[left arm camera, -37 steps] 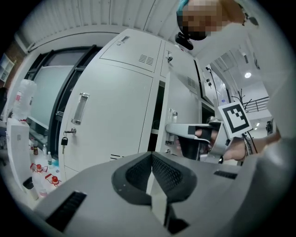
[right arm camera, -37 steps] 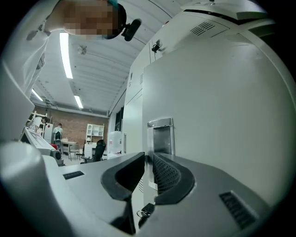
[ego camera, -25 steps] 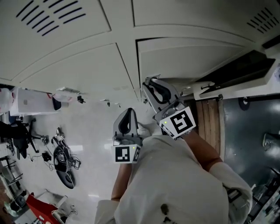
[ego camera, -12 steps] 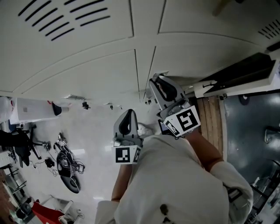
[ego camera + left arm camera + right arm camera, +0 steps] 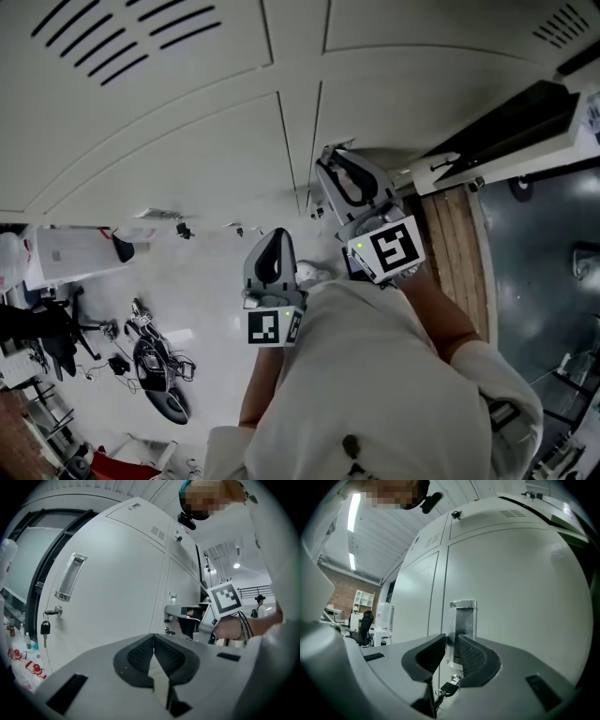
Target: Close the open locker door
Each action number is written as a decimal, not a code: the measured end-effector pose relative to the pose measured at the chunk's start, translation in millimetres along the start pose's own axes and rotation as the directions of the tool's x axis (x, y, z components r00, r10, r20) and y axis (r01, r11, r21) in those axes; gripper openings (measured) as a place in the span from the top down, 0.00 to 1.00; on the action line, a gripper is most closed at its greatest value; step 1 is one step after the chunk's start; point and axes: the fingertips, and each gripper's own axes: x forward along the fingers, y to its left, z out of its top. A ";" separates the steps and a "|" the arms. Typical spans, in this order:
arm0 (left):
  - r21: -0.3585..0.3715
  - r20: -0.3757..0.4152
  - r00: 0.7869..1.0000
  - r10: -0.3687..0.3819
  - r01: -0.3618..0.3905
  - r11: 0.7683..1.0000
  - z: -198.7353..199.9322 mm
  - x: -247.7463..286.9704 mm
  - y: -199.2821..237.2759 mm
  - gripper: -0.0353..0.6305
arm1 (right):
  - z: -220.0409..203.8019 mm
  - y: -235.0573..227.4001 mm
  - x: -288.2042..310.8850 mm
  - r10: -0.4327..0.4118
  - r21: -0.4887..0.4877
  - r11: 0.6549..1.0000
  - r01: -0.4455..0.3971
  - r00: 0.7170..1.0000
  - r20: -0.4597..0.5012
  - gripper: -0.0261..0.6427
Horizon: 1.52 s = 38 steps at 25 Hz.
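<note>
The pale grey locker door [image 5: 384, 103] sits flush with its neighbours; no dark gap shows along its left edge. My right gripper [image 5: 330, 157] points level at it, tips close to the seam. In the right gripper view the door [image 5: 525, 592] fills the frame, with its metal recessed handle [image 5: 463, 620] and a key [image 5: 451, 687] in the lock below. The right gripper [image 5: 450, 641] is open by a narrow slit; its jaws have just been opening a little, with nothing between them. My left gripper [image 5: 272, 239] [image 5: 152, 637] hangs back, shut and empty.
Further locker doors with a handle [image 5: 69, 576] and a hanging key [image 5: 45, 627] stand to the left. A dark open panel [image 5: 506, 122] and wooden boards [image 5: 455, 253] lie at the right. A chair and cables [image 5: 155, 366] are on the floor at the left.
The dark gap along the door's left edge seen a second ago is gone and the door now lies flush. Both grippers stay about where they were.
</note>
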 end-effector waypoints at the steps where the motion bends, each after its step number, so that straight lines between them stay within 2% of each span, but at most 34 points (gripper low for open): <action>1: 0.002 0.002 1.000 -0.005 0.005 1.000 0.5 0.5 -0.9 0.94 | 1.3 -2.3 0.2 -0.028 -0.008 1.000 0.028 1.000 0.001 0.85; 5: -0.004 -0.001 1.000 -0.012 0.012 1.000 -1.6 -2.4 -3.9 0.94 | 3.7 -6.4 -6.9 -0.120 0.006 0.993 0.119 0.992 0.026 0.83; 10: -0.002 -0.002 1.000 -0.014 0.014 1.000 -2.6 -4.1 -6.2 0.94 | 0.7 -5.9 -20.0 -0.098 0.030 0.995 0.097 0.995 0.018 0.72; 17: 0.005 -0.002 1.000 -0.007 0.007 1.000 -1.5 -8.9 -20.1 0.94 | -7.8 -6.6 -52.7 -0.039 0.088 0.995 0.037 0.999 0.012 0.71; 23: 0.012 -0.015 1.000 -0.015 0.015 1.000 -8.7 -10.6 -41.2 0.94 | -31.1 -9.2 -99.2 -0.044 0.139 0.989 0.045 0.999 -0.014 0.71; 25: 0.017 -0.016 1.000 -0.025 0.025 1.000 -10.0 -11.2 -53.4 0.94 | -39.9 -8.1 -115.9 -0.033 0.147 0.988 0.038 0.999 -0.040 0.74; 27: 0.023 -0.020 0.999 -0.040 0.041 0.999 -12.4 -11.5 -68.1 0.94 | -49.0 -5.3 -132.0 -0.012 0.157 0.987 0.023 0.997 -0.071 0.85; 29: 0.027 -0.024 0.998 -0.056 0.056 0.998 -14.6 -12.9 -85.0 0.93 | -54.8 -1.5 -148.8 0.009 0.167 0.986 0.006 0.996 -0.090 0.89; 34: 0.032 -0.035 0.993 -0.108 0.109 0.993 -19.3 -23.8 -129.9 0.94 | -58.2 14.7 -190.4 0.068 0.159 0.986 -0.051 0.993 -0.101 0.91; 38: 0.049 -0.042 0.986 -0.159 0.161 0.986 -21.8 -32.2 -166.5 0.94 | -50.8 13.4 -229.0 0.029 0.173 0.985 -0.017 0.997 -0.066 0.92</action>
